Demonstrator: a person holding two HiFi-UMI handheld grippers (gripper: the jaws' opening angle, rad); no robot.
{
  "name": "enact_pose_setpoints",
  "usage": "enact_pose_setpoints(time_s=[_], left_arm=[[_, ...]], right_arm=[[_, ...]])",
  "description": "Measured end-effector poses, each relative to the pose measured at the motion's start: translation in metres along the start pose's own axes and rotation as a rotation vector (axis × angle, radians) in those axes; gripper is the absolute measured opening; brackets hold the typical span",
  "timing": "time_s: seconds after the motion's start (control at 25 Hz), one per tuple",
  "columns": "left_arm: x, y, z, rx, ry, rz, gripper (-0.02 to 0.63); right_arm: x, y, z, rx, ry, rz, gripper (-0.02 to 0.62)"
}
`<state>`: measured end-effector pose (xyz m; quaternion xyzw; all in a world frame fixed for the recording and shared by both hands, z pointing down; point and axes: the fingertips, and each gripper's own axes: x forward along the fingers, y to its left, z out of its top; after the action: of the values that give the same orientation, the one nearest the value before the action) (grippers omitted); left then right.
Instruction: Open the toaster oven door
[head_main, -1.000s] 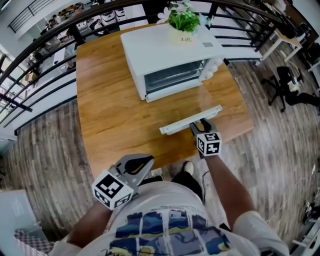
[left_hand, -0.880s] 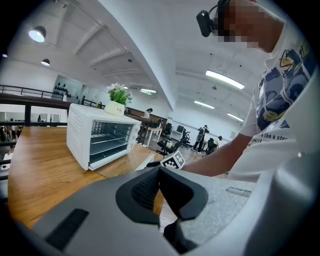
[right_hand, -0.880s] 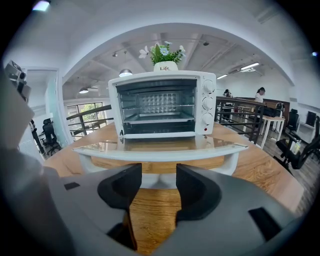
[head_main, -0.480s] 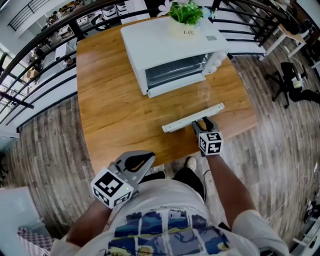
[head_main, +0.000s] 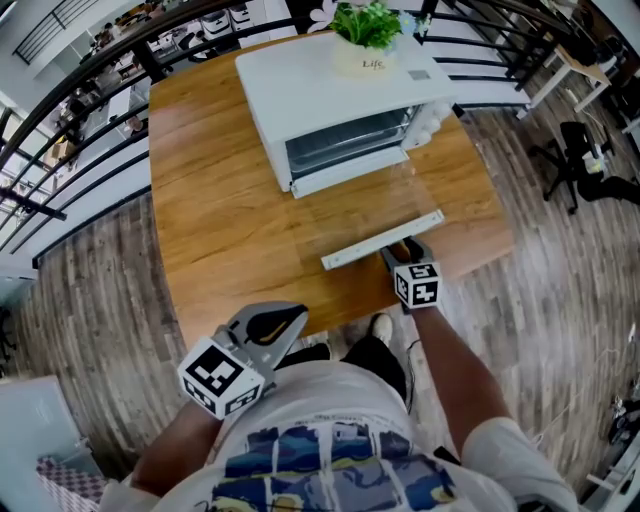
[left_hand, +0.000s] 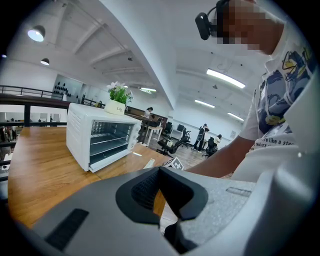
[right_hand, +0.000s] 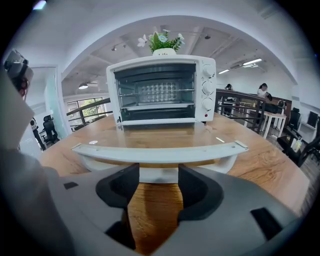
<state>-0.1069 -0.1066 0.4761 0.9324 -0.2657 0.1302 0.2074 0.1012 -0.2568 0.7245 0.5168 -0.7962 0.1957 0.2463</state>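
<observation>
The white toaster oven (head_main: 340, 90) stands at the table's far side, its glass door (head_main: 372, 208) folded down flat over the wood. The door's white handle bar (head_main: 383, 240) faces me. My right gripper (head_main: 405, 248) sits at the handle's right half. In the right gripper view the handle (right_hand: 160, 152) crosses just ahead of the right gripper (right_hand: 157, 182). Its jaws are opening, the pads stand off the bar. The oven (right_hand: 160, 90) shows its empty rack. My left gripper (head_main: 275, 325) hangs near my body off the table's front, its pads together with nothing in them.
A potted plant (head_main: 368, 40) stands on top of the oven. The wooden table (head_main: 220, 220) ends close to the right gripper. A black railing (head_main: 80, 150) runs behind and left of the table. An office chair (head_main: 575, 160) stands on the floor at right.
The right gripper has stayed at the handle and its jaws have spread a little. The door lies flat throughout. The left gripper has barely shifted.
</observation>
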Motion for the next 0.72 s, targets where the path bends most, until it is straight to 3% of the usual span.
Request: enact_pose_setpoints(time_s=[0.72], left_arm=[[0.0081, 0.0039, 0.0048, -0.01, -0.009, -0.005, 0.002]], right_arm=[[0.0009, 0.0004, -0.0042, -0.009, 0.031, 0.022, 0.244]])
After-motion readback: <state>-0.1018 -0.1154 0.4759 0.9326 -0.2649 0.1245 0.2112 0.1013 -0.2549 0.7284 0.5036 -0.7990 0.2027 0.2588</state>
